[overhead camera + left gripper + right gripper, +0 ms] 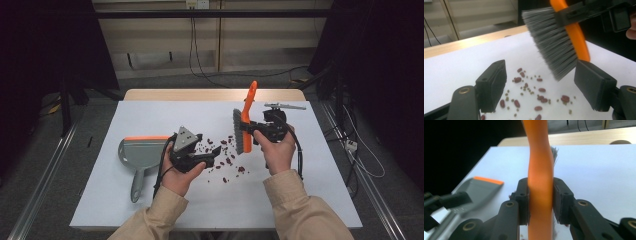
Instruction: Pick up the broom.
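Note:
A hand brush (247,112) with an orange handle and grey bristles stands upright over the white table, bristles pointing left. My right gripper (256,129) is shut on its handle (540,182), which is pinched between both pads, in the right gripper view (540,188). Red beans and small green seeds (225,159) lie scattered on the sheet below and left of the bristles (551,42). My left gripper (212,158) hovers low beside the beans (529,92). Its jaws stand open (541,68) with nothing between them.
A grey dustpan (142,152) with an orange lip lies on the table's left side, handle toward the person; it appears blurred in the right gripper view (477,188). The white sheet (150,117) covers a wooden table. Cables run on the floor behind and to the right.

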Action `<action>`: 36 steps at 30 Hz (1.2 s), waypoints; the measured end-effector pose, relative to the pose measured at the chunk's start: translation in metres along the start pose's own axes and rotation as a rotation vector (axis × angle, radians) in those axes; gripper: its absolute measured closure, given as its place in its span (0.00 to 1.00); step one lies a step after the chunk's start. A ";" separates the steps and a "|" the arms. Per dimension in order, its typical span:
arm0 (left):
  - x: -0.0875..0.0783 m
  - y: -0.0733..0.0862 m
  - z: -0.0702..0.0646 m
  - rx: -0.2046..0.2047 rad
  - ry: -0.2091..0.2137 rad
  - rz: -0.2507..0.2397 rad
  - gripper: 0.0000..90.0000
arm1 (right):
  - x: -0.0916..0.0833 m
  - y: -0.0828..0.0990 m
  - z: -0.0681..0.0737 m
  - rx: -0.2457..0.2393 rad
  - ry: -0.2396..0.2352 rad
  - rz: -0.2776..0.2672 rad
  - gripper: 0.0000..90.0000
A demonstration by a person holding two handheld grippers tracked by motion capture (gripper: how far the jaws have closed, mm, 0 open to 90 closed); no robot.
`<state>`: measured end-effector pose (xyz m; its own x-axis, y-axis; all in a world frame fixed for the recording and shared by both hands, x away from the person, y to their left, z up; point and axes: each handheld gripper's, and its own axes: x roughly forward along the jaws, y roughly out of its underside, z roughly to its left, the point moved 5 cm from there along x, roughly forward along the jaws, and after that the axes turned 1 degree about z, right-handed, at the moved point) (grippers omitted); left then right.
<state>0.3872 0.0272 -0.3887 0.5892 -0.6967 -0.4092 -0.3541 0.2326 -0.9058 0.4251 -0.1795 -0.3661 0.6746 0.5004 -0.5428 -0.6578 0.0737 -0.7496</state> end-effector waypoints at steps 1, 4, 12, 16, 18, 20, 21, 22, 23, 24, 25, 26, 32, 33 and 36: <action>-0.002 0.000 0.002 0.006 0.001 0.003 0.28 | -0.001 0.001 -0.002 -0.009 0.002 0.005 0.78; -0.008 0.000 0.007 -0.004 0.015 -0.002 0.23 | -0.004 0.003 -0.008 -0.031 0.001 0.018 0.78; -0.027 0.005 0.023 -0.003 0.027 0.011 0.17 | -0.009 0.009 -0.023 -0.104 0.026 0.085 0.78; -0.036 0.009 0.032 0.002 0.028 0.015 0.15 | -0.013 0.011 -0.030 -0.124 0.037 0.120 0.78; -0.040 0.010 0.037 -0.009 0.033 0.008 0.15 | -0.014 0.012 -0.033 -0.135 0.045 0.136 0.78; -0.044 0.013 0.040 -0.009 0.037 0.013 0.13 | -0.016 0.012 -0.035 -0.141 0.048 0.143 0.78; -0.045 0.015 0.042 -0.016 0.046 0.012 0.12 | -0.016 0.013 -0.035 -0.148 0.053 0.151 0.78; -0.047 0.016 0.043 -0.012 0.049 0.016 0.12 | -0.017 0.014 -0.036 -0.151 0.060 0.161 0.78; -0.049 0.018 0.044 0.001 0.052 0.020 0.11 | -0.016 0.014 -0.038 -0.156 0.064 0.168 0.78; -0.051 0.020 0.046 0.012 0.056 0.022 0.10 | -0.017 0.015 -0.039 -0.152 0.065 0.178 0.78; -0.052 0.021 0.047 0.016 0.063 0.021 0.09 | -0.017 0.016 -0.040 -0.153 0.068 0.184 0.78; -0.054 0.022 0.049 0.018 0.073 0.019 0.09 | -0.017 0.016 -0.042 -0.155 0.070 0.187 0.78; -0.065 0.031 0.060 0.021 0.097 0.022 0.06 | -0.015 0.021 -0.049 -0.157 0.087 0.229 0.78; -0.067 0.033 0.063 0.021 0.093 0.024 0.06 | -0.015 0.022 -0.049 -0.158 0.088 0.236 0.78; -0.074 0.037 0.070 0.013 0.087 0.025 0.06 | -0.011 0.026 -0.052 -0.164 0.096 0.258 0.78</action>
<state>0.3815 0.1346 -0.3992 0.5149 -0.7466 -0.4211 -0.3584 0.2587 -0.8970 0.4179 -0.2278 -0.3989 0.5264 0.3999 -0.7503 -0.7538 -0.1888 -0.6295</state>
